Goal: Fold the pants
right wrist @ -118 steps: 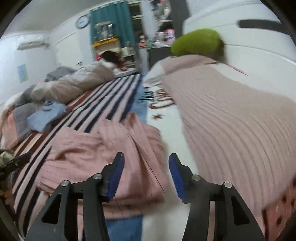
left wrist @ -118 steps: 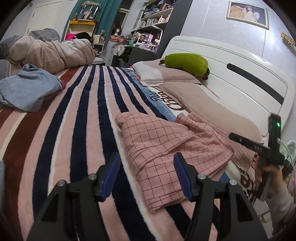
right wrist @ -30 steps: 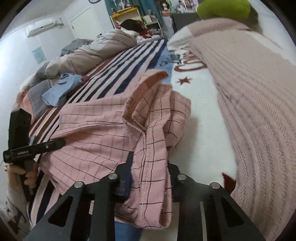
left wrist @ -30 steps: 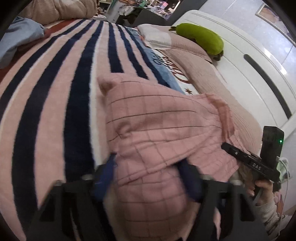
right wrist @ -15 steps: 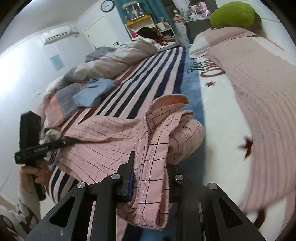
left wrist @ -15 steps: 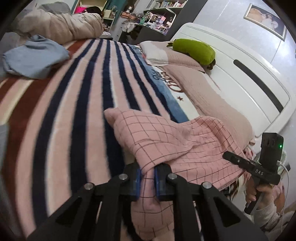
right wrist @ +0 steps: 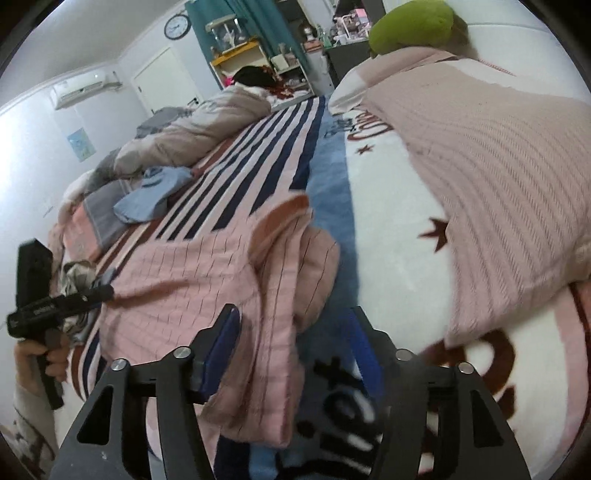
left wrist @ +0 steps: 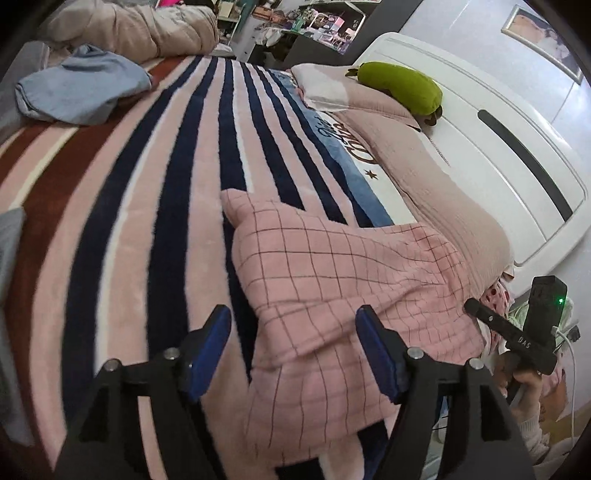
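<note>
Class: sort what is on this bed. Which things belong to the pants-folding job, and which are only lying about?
Job: pink checked pants; left tool and right tool, both opening.

Lying about: blue garment; green plush; ribbed pink blanket; beige duvet.

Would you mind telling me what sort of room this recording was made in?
Most likely a lived-in bedroom at home. The pink checked pants lie on a bed spread with a striped blanket, a pillow rests against a white headboard, and cluttered shelves stand beyond the bed.
</note>
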{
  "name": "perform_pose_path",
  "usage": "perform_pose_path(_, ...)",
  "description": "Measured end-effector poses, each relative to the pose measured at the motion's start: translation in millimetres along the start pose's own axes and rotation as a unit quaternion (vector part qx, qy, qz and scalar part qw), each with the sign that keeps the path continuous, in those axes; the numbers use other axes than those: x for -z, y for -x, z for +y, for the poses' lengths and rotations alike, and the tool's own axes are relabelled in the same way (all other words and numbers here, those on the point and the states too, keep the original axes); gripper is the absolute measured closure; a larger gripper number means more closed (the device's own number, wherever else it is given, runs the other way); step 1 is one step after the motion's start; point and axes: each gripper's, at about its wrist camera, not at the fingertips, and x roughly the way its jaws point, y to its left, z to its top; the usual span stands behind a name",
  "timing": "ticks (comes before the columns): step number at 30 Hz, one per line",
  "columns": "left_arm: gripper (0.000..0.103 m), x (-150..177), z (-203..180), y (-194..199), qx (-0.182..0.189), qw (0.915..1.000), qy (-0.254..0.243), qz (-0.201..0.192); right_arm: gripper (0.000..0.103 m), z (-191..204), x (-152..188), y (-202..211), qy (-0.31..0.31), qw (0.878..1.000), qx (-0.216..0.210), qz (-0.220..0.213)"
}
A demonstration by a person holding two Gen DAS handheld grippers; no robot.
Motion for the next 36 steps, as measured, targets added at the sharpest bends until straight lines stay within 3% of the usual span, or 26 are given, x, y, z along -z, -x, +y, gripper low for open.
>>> perform_pose_path(6, 0.036, -1.4, 10.8, -37.6, 0.022, 0.9991, 0.019, 0.030, 0.043, -14.5, -17.4, -24.5, -0.022, 0.998, -0.058, 0.020)
perform_pose_path(11, 0.036, -5.0, 12.8, -49.5, 0.037, 0.9985, 0.023, 0.033, 0.040, -20.6, -24.6, -48.9, -0.057, 0.991, -0.111, 0.047)
perform_pose_path(15, 0.036, -5.3, 9.5, -49.0, 0.037, 0.9985, 0.021, 0.034, 0.030, -5.5, -33.6, -41.7, -0.032, 0.996, -0.080, 0.034)
perform_pose_path(17, 0.036, -4.4, 7.9, -48.8, 0.036, 0.9986, 0.019, 0.034, 0.016, 6.9, -38.0, -34.8, -0.014, 0.997, -0.077, 0.016)
perform_pose_path(19, 0.036, -5.1, 8.3, -49.3, 0.035, 0.9986, 0.021, 0.034, 0.015, 17.3, -41.5, -34.4, 0.004, 0.997, -0.079, 0.014)
perform_pose_path(22, 0.036, -4.9, 8.0, -48.8, 0.034, 0.9986, 0.022, 0.033, 0.015, 25.6, -42.7, -46.3, 0.026, 0.999, -0.036, 0.018)
perform_pose_path(25, 0.036, -2.9, 8.2, -47.6, 0.036, 0.9986, 0.020, 0.034, 0.015, 11.3, -36.2, -56.8, 0.019, 0.999, 0.012, 0.027)
perform_pose_path(28, 0.036, -1.6, 10.2, -48.8, 0.044, 0.9982, 0.022, 0.034, 0.015, -12.1, -25.1, -55.5, 0.001, 0.999, 0.024, 0.033)
perform_pose_path(31, 0.036, -2.8, 11.9, -51.4, 0.053, 0.9976, 0.030, 0.034, 0.021, -30.3, -16.9, -55.1, -0.006, 0.999, 0.002, 0.040)
perform_pose_path(32, 0.036, -3.5, 12.0, -52.2, 0.055, 0.9974, 0.032, 0.034, 0.028, -29.7, -17.1, -54.7, -0.002, 0.999, -0.004, 0.040)
perform_pose_path(34, 0.042, -4.9, 12.0, -53.6, 0.064, 0.9968, 0.034, 0.035, 0.046, -27.5, -19.1, -56.1, -0.002, 0.998, -0.043, 0.052)
perform_pose_path(36, 0.046, -4.7, 13.3, -56.1, 0.081, 0.9950, 0.041, 0.041, 0.049, -24.0, -21.0, -67.7, -0.004, 0.990, -0.102, 0.093)
